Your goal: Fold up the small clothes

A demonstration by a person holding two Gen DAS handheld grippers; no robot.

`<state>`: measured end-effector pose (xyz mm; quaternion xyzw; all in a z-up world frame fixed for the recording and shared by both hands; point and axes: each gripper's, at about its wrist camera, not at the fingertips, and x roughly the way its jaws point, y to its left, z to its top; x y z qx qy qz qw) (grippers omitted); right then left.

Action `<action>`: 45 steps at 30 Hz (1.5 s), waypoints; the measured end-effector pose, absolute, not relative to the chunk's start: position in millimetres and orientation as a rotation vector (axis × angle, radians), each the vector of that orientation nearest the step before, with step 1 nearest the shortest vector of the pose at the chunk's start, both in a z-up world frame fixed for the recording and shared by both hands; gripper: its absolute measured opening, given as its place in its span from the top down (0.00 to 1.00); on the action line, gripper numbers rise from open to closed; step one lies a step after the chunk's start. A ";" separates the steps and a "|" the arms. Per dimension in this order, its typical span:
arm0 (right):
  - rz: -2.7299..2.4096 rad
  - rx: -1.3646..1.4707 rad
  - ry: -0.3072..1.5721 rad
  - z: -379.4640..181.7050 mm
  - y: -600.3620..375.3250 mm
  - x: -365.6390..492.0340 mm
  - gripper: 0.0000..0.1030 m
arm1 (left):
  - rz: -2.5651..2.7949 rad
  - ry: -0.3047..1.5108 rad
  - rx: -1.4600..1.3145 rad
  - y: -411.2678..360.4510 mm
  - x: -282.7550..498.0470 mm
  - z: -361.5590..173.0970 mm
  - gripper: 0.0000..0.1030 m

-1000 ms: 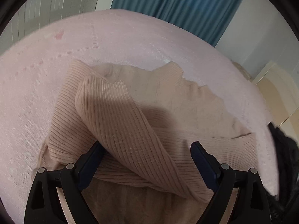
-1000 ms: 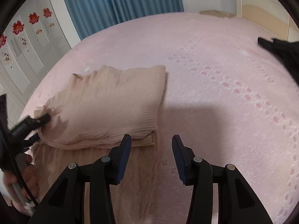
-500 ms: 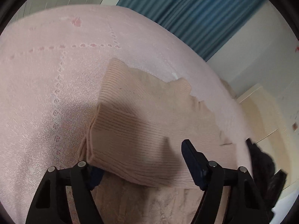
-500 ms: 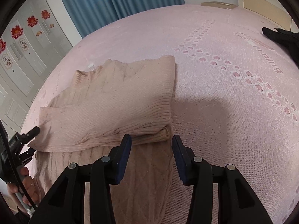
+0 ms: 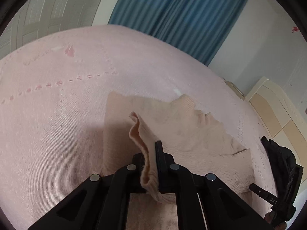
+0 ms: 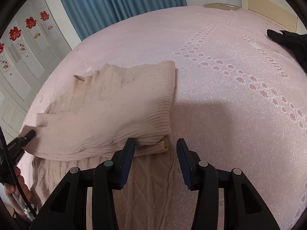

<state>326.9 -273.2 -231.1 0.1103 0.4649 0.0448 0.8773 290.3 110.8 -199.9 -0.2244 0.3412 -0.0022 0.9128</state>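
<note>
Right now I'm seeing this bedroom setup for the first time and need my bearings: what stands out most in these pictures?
The beige knit sweater draws the eye, lying part-folded on the pink bedspread. In the left wrist view the left gripper is shut on a fold of it, the cloth standing up between the fingers. The right gripper is open at the sweater's near folded corner, and a black garment lies far right near the bed's edge.

The bedspread (image 6: 239,44) carries upside-down woven letters at far right, only partly legible. The right gripper (image 5: 272,199) bears "DAS".
</note>
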 end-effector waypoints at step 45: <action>0.070 0.231 0.812 -197.5 -289.7 265.6 0.55 | 0.207 0.664 -0.338 110.0 188.8 -188.8 0.42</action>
